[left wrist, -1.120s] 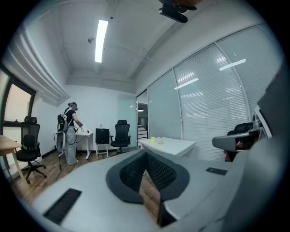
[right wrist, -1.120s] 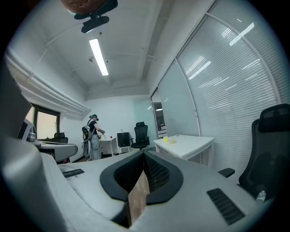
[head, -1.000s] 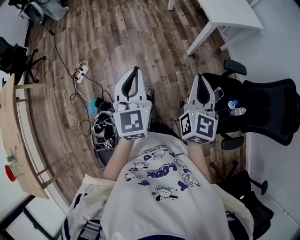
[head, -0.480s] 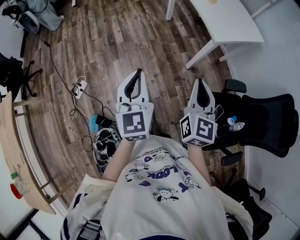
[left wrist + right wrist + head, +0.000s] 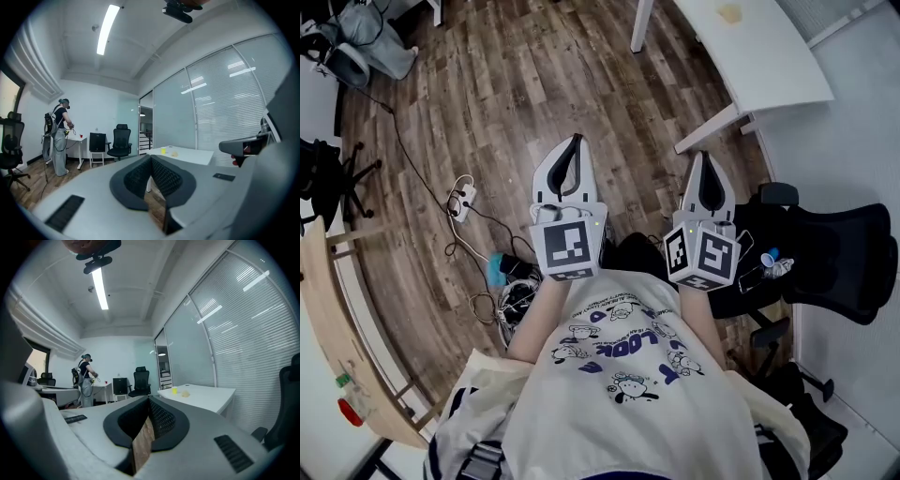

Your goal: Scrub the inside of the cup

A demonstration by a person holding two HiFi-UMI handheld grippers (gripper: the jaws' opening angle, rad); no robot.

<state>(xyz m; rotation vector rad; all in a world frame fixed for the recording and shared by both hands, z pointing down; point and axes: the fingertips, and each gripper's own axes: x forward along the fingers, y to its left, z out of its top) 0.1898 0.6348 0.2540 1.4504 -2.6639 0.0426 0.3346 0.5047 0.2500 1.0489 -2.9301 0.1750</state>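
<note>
– Cup first: where is it?

– Small yellow cup (image 5: 174, 390), upright on the white table (image 5: 206, 397), toward that table's far end as I look along the right gripper (image 5: 149, 401). A tan lump (image 5: 186, 393), maybe a sponge, lies just beside it on the same top. Both are well apart from me, so nothing is in reach yet.

– What could go wrong from here?

– Mostly the approach, I'd judge. A black chair (image 5: 839, 239) sits just off the table's near end. The table's leg (image 5: 705, 129) slants out on the side I'm facing. If I clip either with a gripper held out front, the top could jolt and the cup could tip. A power strip (image 5: 462, 200) lies on the floor well to the left of the table, which is a snag only if I drift that way. And with both tools closed I can't take anything. Reaching in like this would only shove the cup along the table or knock it over.

– Pose?

– Left gripper (image 5: 573, 141) and right are held side by side in front of the chest, roughly level. Both aim toward the table and stop short of its near edge. Each pair of jaws is pressed together with nothing between them. Through the slit I see only floorboards.
</note>
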